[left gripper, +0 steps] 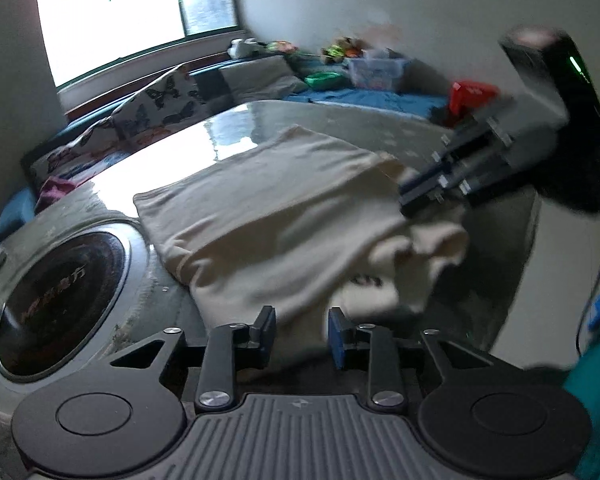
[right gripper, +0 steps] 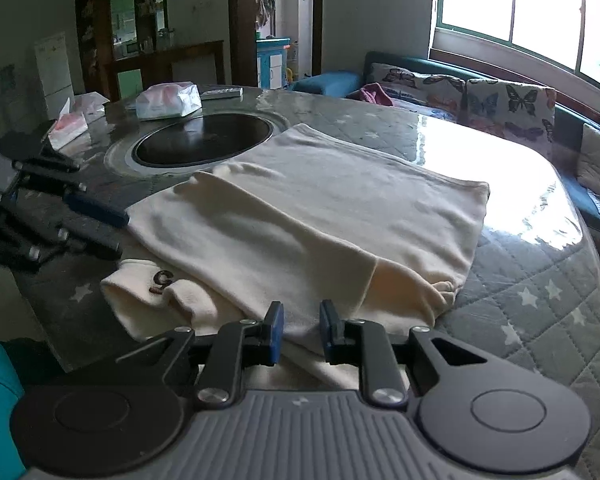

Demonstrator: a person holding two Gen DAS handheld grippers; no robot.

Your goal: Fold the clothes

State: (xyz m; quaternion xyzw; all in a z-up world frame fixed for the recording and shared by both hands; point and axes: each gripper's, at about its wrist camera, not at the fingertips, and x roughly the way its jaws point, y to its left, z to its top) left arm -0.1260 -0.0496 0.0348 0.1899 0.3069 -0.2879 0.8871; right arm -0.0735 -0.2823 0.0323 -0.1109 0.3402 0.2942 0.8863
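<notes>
A cream garment (right gripper: 308, 216) lies folded flat on the counter (right gripper: 540, 292), just ahead of both tongs, a loose sleeve bearing dark letters nearest them. Left tongs (left gripper: 302, 334) and right tongs (right gripper: 301, 334) each stand narrowly parted, gripping nothing. Bare quilted counter surface lies right of the right tongs; a dark round inset (right gripper: 204, 140) lies beyond the garment's far edge.

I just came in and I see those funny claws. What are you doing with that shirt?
A person is folding a cream shirt on the round table, with a two-finger gripper in each hand. The shirt lies partly folded, one layer laid over its body, beside the dark round hotplate. A part with a dark printed letter sticks out at the near edge. Both the left gripper and the right gripper are open at the shirt's near edge, holding nothing. Two tissue packs sit farther back.
</notes>
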